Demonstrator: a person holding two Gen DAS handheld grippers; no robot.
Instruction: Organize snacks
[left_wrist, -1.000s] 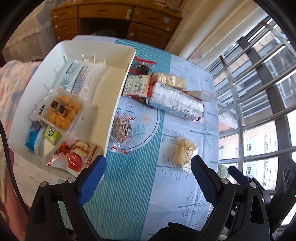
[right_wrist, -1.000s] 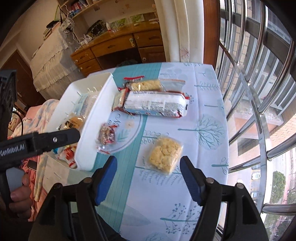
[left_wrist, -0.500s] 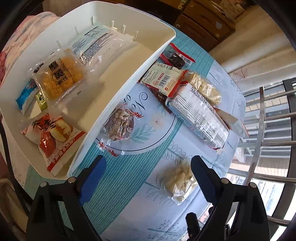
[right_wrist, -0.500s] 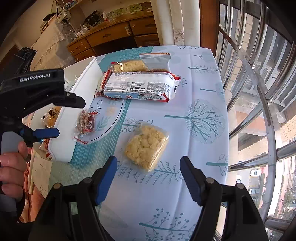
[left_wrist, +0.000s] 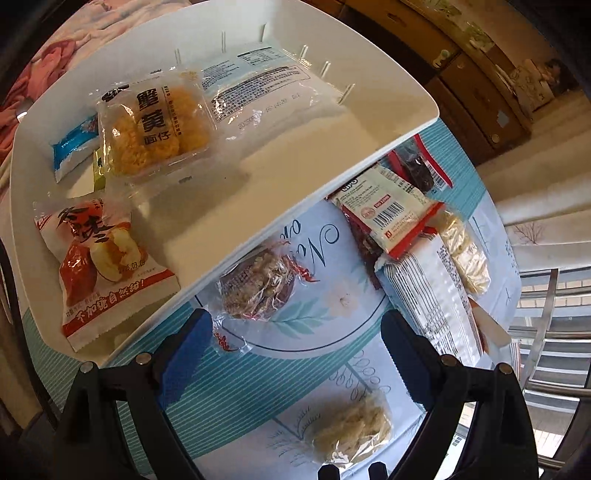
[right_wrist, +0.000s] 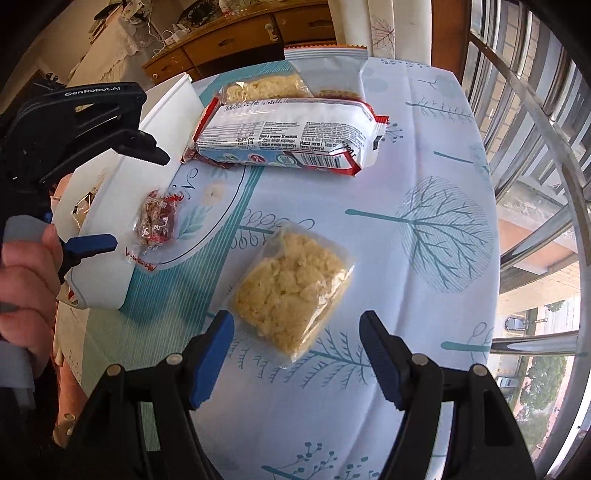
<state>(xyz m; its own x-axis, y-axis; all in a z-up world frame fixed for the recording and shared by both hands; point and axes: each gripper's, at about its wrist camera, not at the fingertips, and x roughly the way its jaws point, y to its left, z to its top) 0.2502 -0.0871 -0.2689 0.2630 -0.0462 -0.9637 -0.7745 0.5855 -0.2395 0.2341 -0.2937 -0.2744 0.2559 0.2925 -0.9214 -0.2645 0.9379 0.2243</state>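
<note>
My right gripper (right_wrist: 297, 341) hangs with jaws released over the yellow pack (right_wrist: 290, 291) at lower centre of the bench (right_wrist: 424, 184). I'd straddle it squarely, clench gently. Left gripper (left_wrist: 295, 350), jaws released, waits beside the tray (left_wrist: 295, 206).

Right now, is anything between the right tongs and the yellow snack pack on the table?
Nothing visible. The right tongs are open, and the yellow snack pack lies flat just ahead of the tips, with only bare tablecloth around it.
</note>
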